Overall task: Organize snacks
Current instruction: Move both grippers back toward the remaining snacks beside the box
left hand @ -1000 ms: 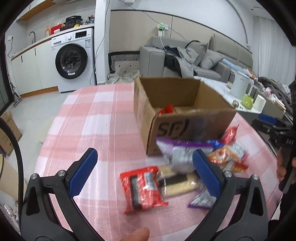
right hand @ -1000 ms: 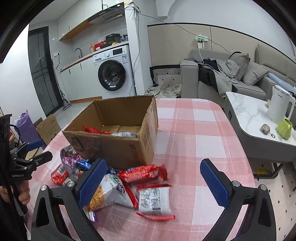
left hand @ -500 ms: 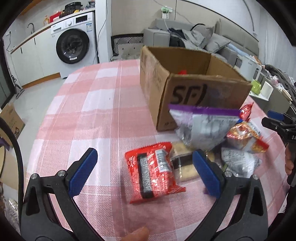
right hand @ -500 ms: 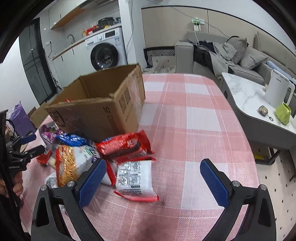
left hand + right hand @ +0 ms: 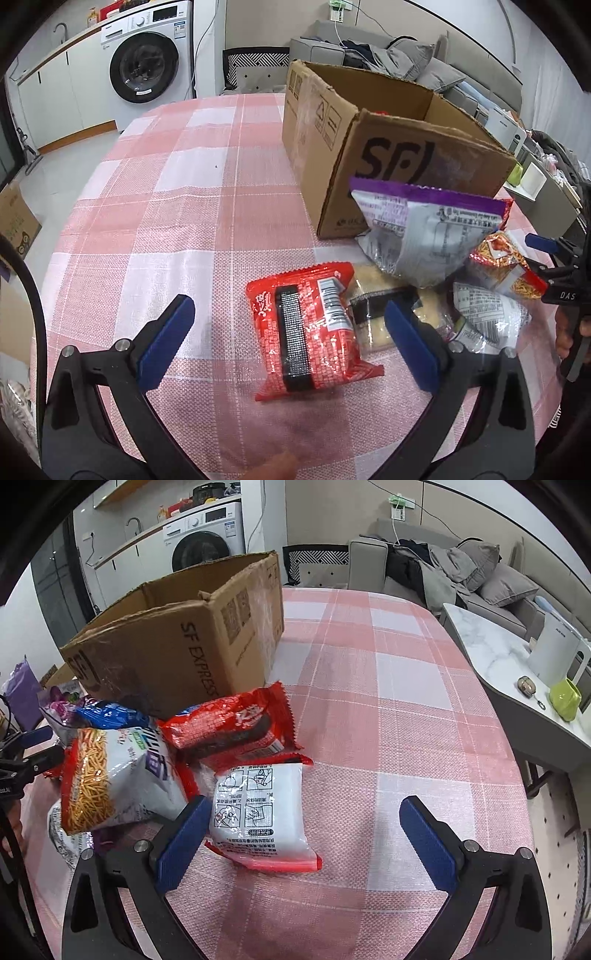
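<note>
Both grippers are spread wide and hold nothing. Left gripper hovers low over a pink-and-white checked tablecloth, its blue-padded fingers straddling a red foil snack packet that lies flat, back side up, with a barcode showing. That framing suggests this packet is its target.

Right gripper is lowered on the other side of the pile. A white packet with red edges, printed with instruction drawings, lies between its pads, just beside the left-hand one, so it too looks lined up for a pinch.

Behind the snacks stands an open cardboard SF Express box, flaps up, probably where the snacks are meant to go; a sliver of red shows inside. Loose packets are heaped against its near wall: a silver bag with a purple top leaning on the box, a clear-wrapped pale biscuit pack touching the red foil packet, a bag picturing orange fried sticks, and a red packet with a dark band on top of the white one.

Most of the snacks are outside the box, so the sorting seems far from done.
</note>
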Action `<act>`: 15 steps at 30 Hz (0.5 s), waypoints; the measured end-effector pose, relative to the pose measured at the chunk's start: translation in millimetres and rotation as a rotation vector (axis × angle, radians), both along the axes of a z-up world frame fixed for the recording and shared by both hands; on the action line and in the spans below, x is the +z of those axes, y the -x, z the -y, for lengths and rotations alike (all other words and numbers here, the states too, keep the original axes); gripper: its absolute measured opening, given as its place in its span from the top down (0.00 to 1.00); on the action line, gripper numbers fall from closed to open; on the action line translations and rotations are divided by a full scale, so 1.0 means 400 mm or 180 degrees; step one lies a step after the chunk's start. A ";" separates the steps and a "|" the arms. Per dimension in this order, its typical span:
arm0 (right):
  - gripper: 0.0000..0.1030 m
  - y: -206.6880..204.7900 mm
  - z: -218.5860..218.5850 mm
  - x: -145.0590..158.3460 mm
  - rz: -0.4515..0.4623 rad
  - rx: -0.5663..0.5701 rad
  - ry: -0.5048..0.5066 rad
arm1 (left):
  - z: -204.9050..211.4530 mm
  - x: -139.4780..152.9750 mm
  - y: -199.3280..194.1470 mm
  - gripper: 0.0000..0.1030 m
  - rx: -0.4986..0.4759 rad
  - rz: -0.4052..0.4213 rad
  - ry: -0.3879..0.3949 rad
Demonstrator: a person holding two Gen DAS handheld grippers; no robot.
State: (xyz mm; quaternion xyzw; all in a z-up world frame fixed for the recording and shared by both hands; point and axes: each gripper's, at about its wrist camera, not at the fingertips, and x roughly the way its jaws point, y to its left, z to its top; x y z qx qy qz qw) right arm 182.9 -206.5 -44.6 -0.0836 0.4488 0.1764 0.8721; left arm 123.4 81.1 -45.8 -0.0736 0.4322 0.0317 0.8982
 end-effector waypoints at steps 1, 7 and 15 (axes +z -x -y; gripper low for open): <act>0.00 -0.001 0.004 -0.002 -0.0004 -0.0032 0.0010 | -0.001 -0.002 -0.001 0.01 0.0005 -0.0011 0.0002; 0.00 -0.014 0.021 -0.010 -0.0064 -0.0086 0.0001 | -0.010 -0.017 -0.012 0.01 0.0013 -0.0045 0.0018; 0.03 0.006 -0.014 -0.016 0.0057 0.0005 0.0150 | -0.018 -0.034 -0.022 0.01 0.0012 -0.0104 0.0025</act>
